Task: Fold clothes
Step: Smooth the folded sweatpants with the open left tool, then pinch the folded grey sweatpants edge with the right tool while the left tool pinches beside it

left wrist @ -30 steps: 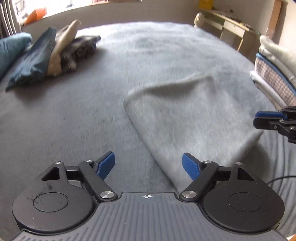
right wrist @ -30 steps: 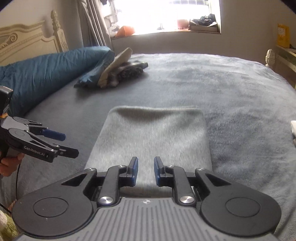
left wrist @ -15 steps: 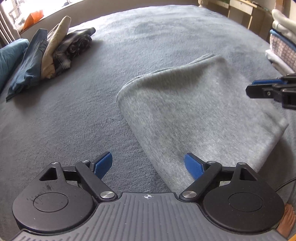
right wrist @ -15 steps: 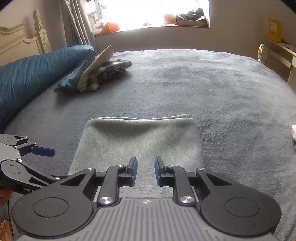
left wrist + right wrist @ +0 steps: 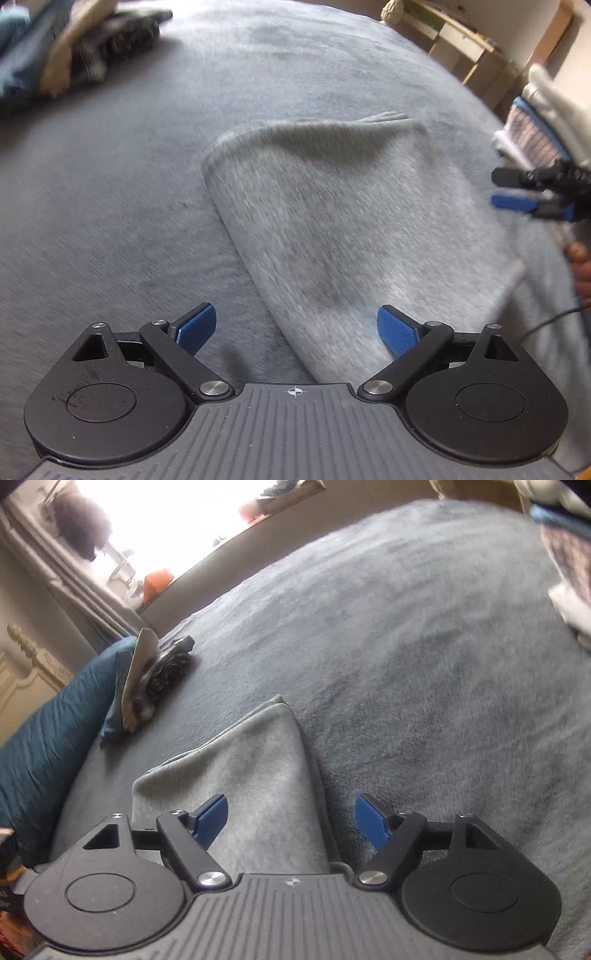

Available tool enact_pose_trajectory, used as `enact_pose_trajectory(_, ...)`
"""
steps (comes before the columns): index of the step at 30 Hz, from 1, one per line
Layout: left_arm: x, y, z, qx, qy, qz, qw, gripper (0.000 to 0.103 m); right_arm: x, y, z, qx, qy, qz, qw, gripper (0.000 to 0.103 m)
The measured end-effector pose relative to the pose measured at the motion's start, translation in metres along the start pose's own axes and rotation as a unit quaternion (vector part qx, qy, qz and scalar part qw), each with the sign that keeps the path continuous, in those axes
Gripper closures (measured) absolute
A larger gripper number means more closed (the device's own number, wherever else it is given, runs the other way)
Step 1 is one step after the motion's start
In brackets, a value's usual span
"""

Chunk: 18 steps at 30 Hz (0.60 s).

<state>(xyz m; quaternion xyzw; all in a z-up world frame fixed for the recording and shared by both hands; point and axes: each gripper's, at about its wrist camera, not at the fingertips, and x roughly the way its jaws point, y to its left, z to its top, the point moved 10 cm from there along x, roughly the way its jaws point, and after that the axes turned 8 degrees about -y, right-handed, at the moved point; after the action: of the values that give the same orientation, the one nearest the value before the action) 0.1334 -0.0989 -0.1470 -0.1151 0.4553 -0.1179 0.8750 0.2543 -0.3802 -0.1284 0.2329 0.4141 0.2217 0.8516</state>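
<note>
- grey blanket-covered bed (image 5: 110,206) carries everything.
- folded grey garment (image 5: 332,229) lies flat mid-bed, near the front edge.
- pile of clothes (image 5: 155,679) sits toward the far left corner.
- left gripper (image 5: 295,330) has just been opening; jaws wide, pads gripping nothing, over the garment's near edge.
- right gripper (image 5: 291,818) has just been opening; jaws wide, straddling the garment's right edge.

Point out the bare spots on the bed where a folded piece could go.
The widest bare blanket lies between the folded grey garment and the stacked clothes at the right edge. Another patch runs from the garment's left side up to the small clothes pile by the blue pillow. That corner is crowded.
</note>
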Motion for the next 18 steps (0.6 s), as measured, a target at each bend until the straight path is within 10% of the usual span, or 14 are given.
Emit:
enact_pose_trajectory(5,0.01,0.005,-0.006,-0.064,0.022,-0.07,0.9953,0.006,0.011,-0.032,-0.014,0.101,0.057,0.066,0.991,0.016)
enact_pose_trajectory(18,0.041,-0.009,0.016,-0.089,0.031,-0.158,0.9829,0.003,0.072,0.0,-0.007,0.077,0.125,0.167,0.975,0.01)
